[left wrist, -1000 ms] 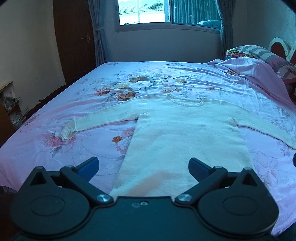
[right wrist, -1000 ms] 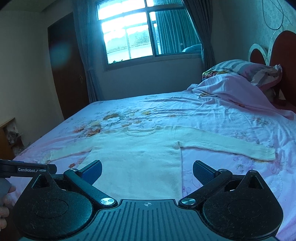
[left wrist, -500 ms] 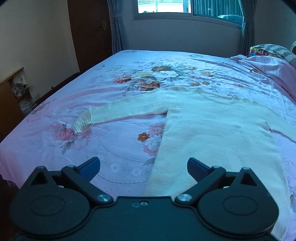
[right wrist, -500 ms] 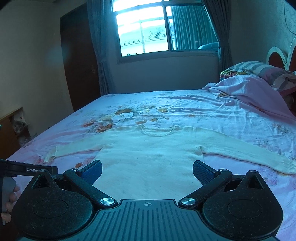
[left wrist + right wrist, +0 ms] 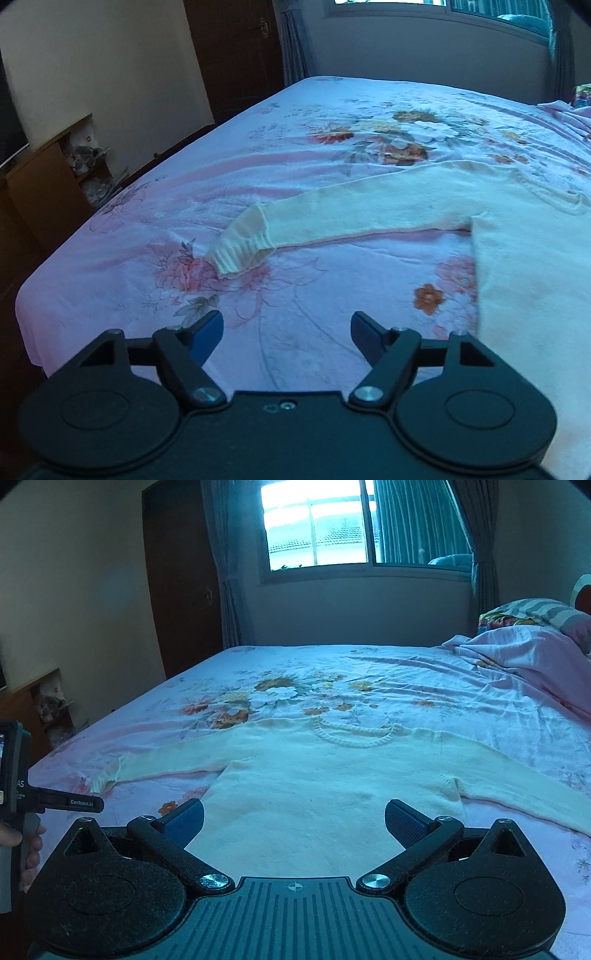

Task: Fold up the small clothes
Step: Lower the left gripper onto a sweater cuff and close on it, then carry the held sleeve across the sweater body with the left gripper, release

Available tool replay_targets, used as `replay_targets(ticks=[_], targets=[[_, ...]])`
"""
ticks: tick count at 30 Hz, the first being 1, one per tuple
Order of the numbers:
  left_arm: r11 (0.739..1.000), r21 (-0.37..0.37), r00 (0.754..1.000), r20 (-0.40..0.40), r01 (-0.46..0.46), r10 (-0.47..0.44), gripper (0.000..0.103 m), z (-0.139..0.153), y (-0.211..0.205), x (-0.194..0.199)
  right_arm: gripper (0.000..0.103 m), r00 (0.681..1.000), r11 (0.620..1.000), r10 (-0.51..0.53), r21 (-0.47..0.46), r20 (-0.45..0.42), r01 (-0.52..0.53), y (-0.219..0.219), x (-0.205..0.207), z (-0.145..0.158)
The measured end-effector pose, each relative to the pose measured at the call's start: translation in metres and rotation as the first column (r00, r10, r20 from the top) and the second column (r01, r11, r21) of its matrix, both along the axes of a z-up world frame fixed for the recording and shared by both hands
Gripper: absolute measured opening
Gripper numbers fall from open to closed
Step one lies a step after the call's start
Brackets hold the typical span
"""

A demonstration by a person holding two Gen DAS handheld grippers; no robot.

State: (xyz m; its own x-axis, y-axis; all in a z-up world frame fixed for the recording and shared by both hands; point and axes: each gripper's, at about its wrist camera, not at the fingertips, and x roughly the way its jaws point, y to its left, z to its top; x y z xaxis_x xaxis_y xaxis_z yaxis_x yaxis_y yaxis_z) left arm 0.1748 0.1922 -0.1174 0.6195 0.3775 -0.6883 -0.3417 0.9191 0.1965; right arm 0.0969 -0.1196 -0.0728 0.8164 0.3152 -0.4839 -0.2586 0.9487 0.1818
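A cream knitted sweater (image 5: 332,775) lies flat, front up, on the bed with both sleeves spread out. In the left wrist view its left sleeve (image 5: 351,218) runs leftward and ends in a ribbed cuff (image 5: 240,251). My left gripper (image 5: 287,332) is open and empty, a short way in front of that cuff above the sheet. My right gripper (image 5: 294,818) is open and empty above the sweater's lower body. The left gripper also shows at the left edge of the right wrist view (image 5: 70,801).
The bed has a pink floral sheet (image 5: 295,147). A crumpled pink blanket (image 5: 517,657) and pillows lie at the right. A wooden shelf (image 5: 48,177) and a dark door (image 5: 236,55) stand left of the bed. A window (image 5: 317,528) is behind.
My left gripper has swung left and closer to the bed, from the sweater's body to the left sleeve cuff. My right gripper has shifted left over the sweater's body. Both stay open.
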Motion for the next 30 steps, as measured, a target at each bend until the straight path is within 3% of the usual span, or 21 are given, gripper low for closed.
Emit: replay_targets(ticks=[4, 7, 12, 15, 17, 19, 21, 25, 30], targets=[[0.999, 0.027, 1.0, 0.006, -0.023, 0.023, 0.072, -0.011, 0.025, 0.018, 0.103, 1.0, 1.0, 0.028, 0.009, -0.002, -0.028, 0.016, 0.024, -0.007], [0.999, 0.051, 1.0, -0.005, -0.006, 0.006, 0.058, -0.02, 0.037, 0.037, 0.103, 0.999, 0.999, 0.05, 0.01, -0.018, -0.05, 0.029, 0.043, -0.013], [0.992, 0.128, 0.999, 0.021, 0.024, -0.027, 0.058, -0.032, 0.048, 0.062, 0.103, 0.995, 0.996, 0.088, 0.023, -0.055, -0.087, 0.049, 0.071, -0.024], [0.989, 0.128, 0.997, 0.024, 0.069, -0.073, 0.058, -0.04, 0.052, 0.073, 0.103, 0.991, 0.994, 0.105, 0.034, -0.082, -0.102, 0.057, 0.083, -0.032], [0.988, 0.117, 0.995, 0.026, 0.096, -0.1, 0.057, -0.047, 0.055, 0.08, 0.103, 0.988, 0.993, 0.117, 0.04, -0.104, -0.113, 0.061, 0.088, -0.039], [0.99, 0.099, 0.995, 0.023, 0.095, -0.098, 0.042, -0.053, 0.06, 0.085, 0.103, 0.984, 0.991, 0.129, 0.046, -0.124, -0.124, 0.065, 0.093, -0.046], [0.997, 0.028, 0.997, 0.026, 0.068, -0.068, 0.014, -0.057, 0.071, 0.087, 0.103, 0.981, 0.991, 0.134, 0.047, -0.14, -0.129, 0.067, 0.095, -0.051], [0.999, -0.053, 0.998, 0.069, 0.004, -0.001, 0.003, -0.062, 0.092, 0.079, 0.103, 0.978, 0.991, 0.134, 0.051, -0.162, -0.127, 0.069, 0.099, -0.06], [0.992, -0.128, 0.991, 0.133, 0.013, 0.004, 0.002, -0.043, 0.096, 0.072, 0.103, 0.974, 0.991, 0.129, 0.063, -0.187, -0.119, 0.068, 0.106, -0.068]])
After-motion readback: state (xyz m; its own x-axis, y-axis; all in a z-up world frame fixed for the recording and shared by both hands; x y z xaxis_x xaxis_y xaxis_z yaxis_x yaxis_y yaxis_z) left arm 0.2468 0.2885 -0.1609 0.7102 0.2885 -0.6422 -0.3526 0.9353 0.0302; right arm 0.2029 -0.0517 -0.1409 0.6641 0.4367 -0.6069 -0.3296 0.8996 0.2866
